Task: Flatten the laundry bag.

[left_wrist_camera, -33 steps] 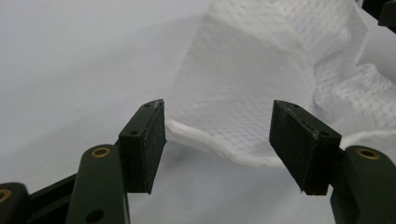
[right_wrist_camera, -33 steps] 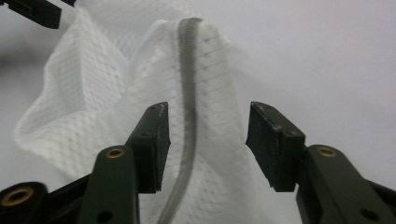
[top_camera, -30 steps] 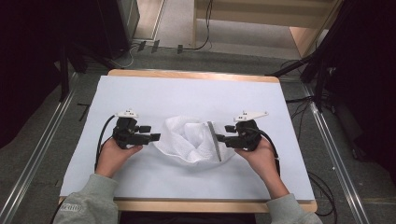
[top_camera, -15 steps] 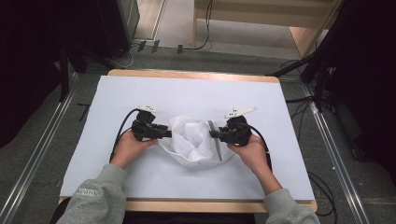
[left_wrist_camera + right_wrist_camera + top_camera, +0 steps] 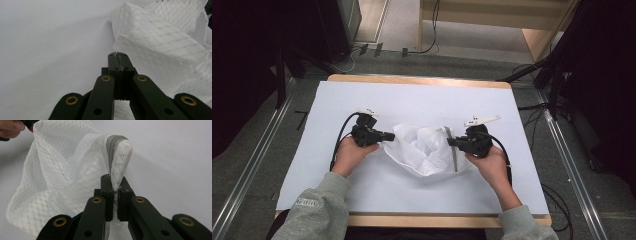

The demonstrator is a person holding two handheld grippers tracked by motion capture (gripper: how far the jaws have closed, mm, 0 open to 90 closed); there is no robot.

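Observation:
A white mesh bag (image 5: pixel 424 147) with a grey zipper (image 5: pixel 453 155) lies bunched in the middle of the white-covered table (image 5: pixel 412 100). My left gripper (image 5: pixel 391 136) is at the bag's left edge. Its jaws have just been closing and now pinch a corner of the mesh (image 5: pixel 155 50) at the left gripper's tips (image 5: pixel 117 56). My right gripper (image 5: pixel 452 145) is at the bag's right side. Its jaws have also just been closing, and the right gripper (image 5: pixel 113 185) now clamps the fold of mesh that carries the zipper (image 5: pixel 112 147), which arches up above the jaws.
A light wooden rim (image 5: pixel 417 80) borders the table at the back. Metal floor rails (image 5: pixel 257 170) run along both sides, with cables (image 5: pixel 557 200) on the floor at the right. Dark equipment stands at the back left and right. The other hand's fingers (image 5: pixel 10 126) appear beyond the bag.
Both hands have moved inward from the bag's sides. The jaws of both grippers have gone from open to shut on the bag's edges, and the mesh is more bunched up.

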